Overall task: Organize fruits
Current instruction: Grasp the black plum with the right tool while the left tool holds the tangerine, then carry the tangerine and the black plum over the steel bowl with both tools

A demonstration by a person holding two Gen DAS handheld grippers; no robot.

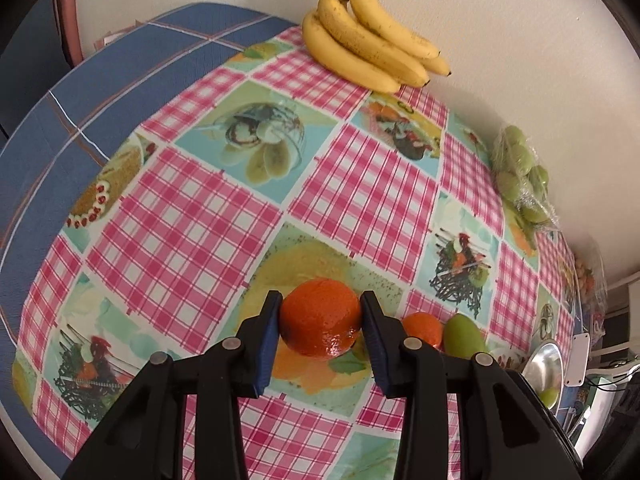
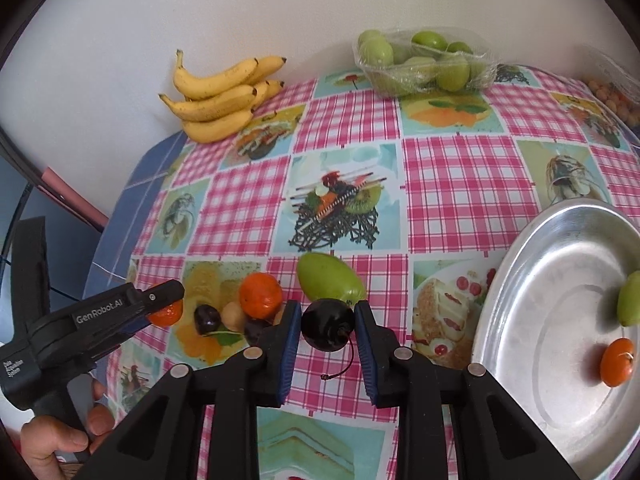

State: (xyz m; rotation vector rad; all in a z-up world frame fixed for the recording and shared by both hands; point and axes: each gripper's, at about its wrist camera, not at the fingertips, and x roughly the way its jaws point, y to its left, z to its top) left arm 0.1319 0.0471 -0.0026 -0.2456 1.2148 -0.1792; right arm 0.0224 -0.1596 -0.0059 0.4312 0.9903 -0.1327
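Note:
In the left wrist view my left gripper (image 1: 321,312) is shut on an orange mandarin (image 1: 320,318), held just above the chequered tablecloth (image 1: 192,216). Beside it on the cloth lie a smaller mandarin (image 1: 422,330) and a green fruit (image 1: 464,336). My right gripper (image 2: 328,322) is shut on a dark cherry (image 2: 326,324) whose stem hangs below. Left of it lie a mandarin (image 2: 260,294), a green fruit (image 2: 330,280), another cherry (image 2: 207,318) and a pale round fruit (image 2: 233,315). The left gripper (image 2: 166,314) with its mandarin shows at the left of the right wrist view.
A metal tray (image 2: 532,320) at the right holds a mandarin (image 2: 618,362) and a green fruit (image 2: 630,298). A banana bunch (image 2: 220,96) and a wrapped pack of green fruit (image 2: 424,62) sit by the wall. A hand (image 2: 60,436) holds the left gripper's handle.

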